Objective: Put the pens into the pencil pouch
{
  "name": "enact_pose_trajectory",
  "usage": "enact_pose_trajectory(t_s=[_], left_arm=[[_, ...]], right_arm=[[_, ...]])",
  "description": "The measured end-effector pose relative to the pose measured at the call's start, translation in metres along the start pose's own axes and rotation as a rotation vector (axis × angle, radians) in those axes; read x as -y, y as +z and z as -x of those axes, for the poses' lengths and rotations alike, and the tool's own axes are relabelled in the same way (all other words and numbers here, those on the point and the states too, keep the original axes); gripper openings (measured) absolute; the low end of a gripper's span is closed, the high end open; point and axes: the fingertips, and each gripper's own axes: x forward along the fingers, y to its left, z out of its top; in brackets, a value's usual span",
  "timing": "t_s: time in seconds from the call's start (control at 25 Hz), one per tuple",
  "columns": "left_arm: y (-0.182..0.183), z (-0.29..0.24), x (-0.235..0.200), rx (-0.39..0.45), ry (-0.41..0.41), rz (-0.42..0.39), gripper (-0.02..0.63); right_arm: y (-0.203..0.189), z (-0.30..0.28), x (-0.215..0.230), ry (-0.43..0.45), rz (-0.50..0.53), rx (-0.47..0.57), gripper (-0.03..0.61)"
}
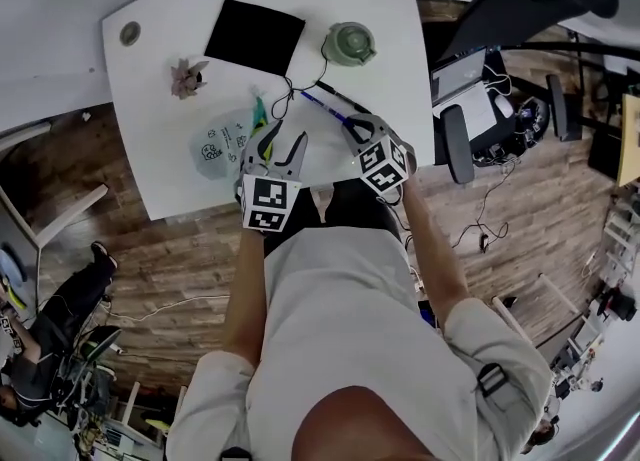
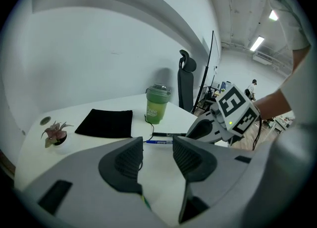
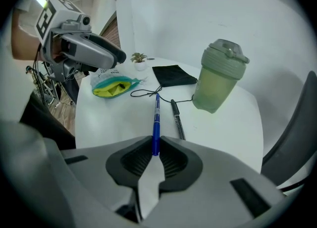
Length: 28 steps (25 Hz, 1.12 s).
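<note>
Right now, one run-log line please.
right hand-held gripper: shut on blue pen | left hand-held gripper: open | black pen, pencil pouch: on table

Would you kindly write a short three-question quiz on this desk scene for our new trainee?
1. True or false: the right gripper is shut on the blue pen.
2. What lies beside the blue pen? A) black pen B) spoon C) scissors
3. Fill in: the left gripper is ____ and holds nothing.

Key: 1 true; 2 A; 3 open.
</note>
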Motion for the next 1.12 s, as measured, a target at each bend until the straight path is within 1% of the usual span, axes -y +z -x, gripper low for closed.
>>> enact_pose_trajectory(t_s=[0.48,0.64,0.88,1.12], left_arm=[[-0.03,0.019,-0.032,-0.046,0.177,0.103,0.166],[-0.049,0.022,-0.043,-0.079,0.235,0.146,0.16],[-0.071,0.023,-0.058,-0.113,0.29,0.19,0.153],[-0.084,0.02,-0.066,-0.157,0.328,0.201,0.146]], right_arm=[[0.026,0.004,-0.028,0.085,0.115,0.032,0.044],[0.029,0.005,-0.031,0.101,0.136,0.032,0.044],[0.032,0.011,-0.037,0.129,0.175,0.03,0.044],[0.037,0.013,-0.046,0.157,0.21,0.03,0.045]])
